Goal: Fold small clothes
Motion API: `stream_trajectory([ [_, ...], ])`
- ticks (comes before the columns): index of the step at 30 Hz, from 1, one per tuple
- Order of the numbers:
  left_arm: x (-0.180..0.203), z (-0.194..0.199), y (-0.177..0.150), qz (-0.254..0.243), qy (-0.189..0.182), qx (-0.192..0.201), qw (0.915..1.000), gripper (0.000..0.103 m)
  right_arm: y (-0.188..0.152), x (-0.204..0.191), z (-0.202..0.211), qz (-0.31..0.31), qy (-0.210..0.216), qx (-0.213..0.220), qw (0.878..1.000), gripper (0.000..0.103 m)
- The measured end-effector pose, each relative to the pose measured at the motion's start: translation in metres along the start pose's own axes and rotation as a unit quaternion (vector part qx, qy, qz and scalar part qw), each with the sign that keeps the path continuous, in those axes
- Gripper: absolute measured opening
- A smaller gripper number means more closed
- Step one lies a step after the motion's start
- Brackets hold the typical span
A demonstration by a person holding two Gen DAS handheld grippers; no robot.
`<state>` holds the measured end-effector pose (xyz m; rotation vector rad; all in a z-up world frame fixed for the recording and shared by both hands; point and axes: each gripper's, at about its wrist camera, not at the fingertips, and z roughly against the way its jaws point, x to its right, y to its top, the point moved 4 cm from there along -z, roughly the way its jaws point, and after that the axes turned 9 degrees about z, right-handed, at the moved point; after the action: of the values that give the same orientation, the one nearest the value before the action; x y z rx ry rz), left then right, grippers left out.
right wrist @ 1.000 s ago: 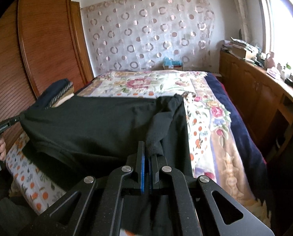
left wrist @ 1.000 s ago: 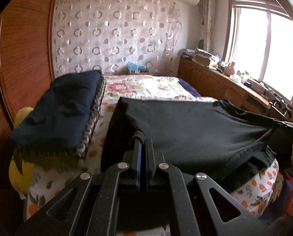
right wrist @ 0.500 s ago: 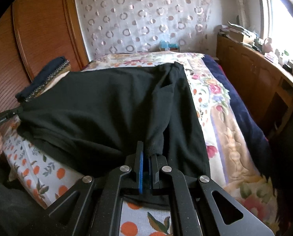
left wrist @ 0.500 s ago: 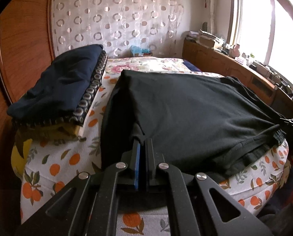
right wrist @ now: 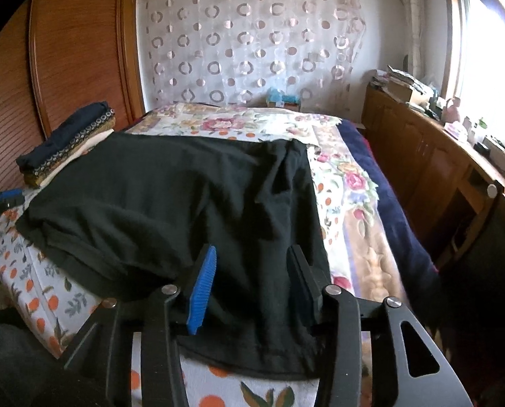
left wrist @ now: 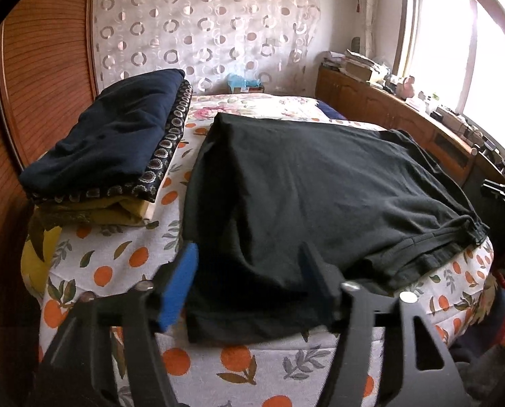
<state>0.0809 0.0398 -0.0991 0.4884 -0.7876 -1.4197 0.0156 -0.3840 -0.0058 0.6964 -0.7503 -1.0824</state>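
The black garment [left wrist: 303, 196] lies spread over the near end of the bed [left wrist: 123, 264], its lower hem just reaching the near edge and drooping a little past it toward the right near corner. Half a second ago both tongs were clamped on that hem and the cloth hung between them; now it rests on the orange-print sheet with no tension in it.

The left gripper [left wrist: 249, 271] has just been opening: its jaws stand well apart, straddling the garment's near left corner, and the blue pad [left wrist: 179, 288] sits clear of the cloth. The right gripper [right wrist: 252, 271] has likewise just been opening, to a moderate gap, with the near right part of the hem lying loose between its jaws and neither pad pressing on it. Neither holds anything.

I judge this as the release that ends the laying-out: the garment is placed flat enough to fold, though ridges run along its right side near the floral quilt [right wrist: 347, 183]. The next step is likely a fresh grip on one side to bring it across.

At the left edge of the bed, beside the garment and not touching it, sits a stack of folded clothes [left wrist: 110, 146], dark blue on top.
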Motion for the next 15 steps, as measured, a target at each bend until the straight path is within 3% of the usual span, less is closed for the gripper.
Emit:
stream_trajectory([
  [5,-0.004,-0.004,-0.002,0.002,0.007,-0.006,1.0,0.075,0.007,-0.007,0.004,-0.001,-0.003,0.02,1.0,0.06],
  [7,-0.008,-0.007,-0.004,0.006,0.012,-0.008,0.9999,0.075,0.006,-0.012,0.003,0.0,0.0,0.027,1.0,0.069],
  [15,-0.025,-0.017,-0.01,0.021,0.021,-0.03,0.9991,0.075,-0.008,-0.051,-0.043,0.031,0.054,-0.015,0.998,0.073],
])
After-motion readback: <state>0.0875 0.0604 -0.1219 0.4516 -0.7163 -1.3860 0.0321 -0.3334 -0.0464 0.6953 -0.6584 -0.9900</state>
